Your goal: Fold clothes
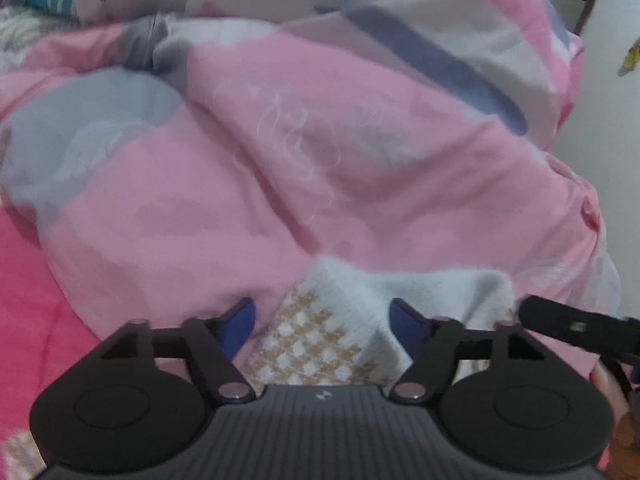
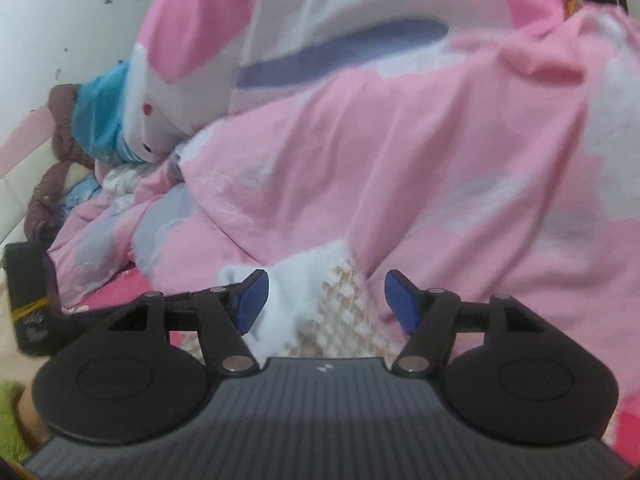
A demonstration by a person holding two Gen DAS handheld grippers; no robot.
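Between the spread left hand-held gripper (image 1: 323, 320) and right hand-held gripper (image 2: 326, 300) lies a fluffy white-and-tan knit garment (image 1: 320, 344) on the pink bed quilt (image 1: 240, 200); soft, light, probably unpinched, best pinched at an edge.

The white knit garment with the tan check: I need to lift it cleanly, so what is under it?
The white knit garment lies on a pink quilt. Its near end is hidden behind the gripper body, so what is under that part cannot be seen.

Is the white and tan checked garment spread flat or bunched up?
Bunched up: the white and tan checked garment rises in a rumpled heap against the pink quilt, with its plain white part folded over.
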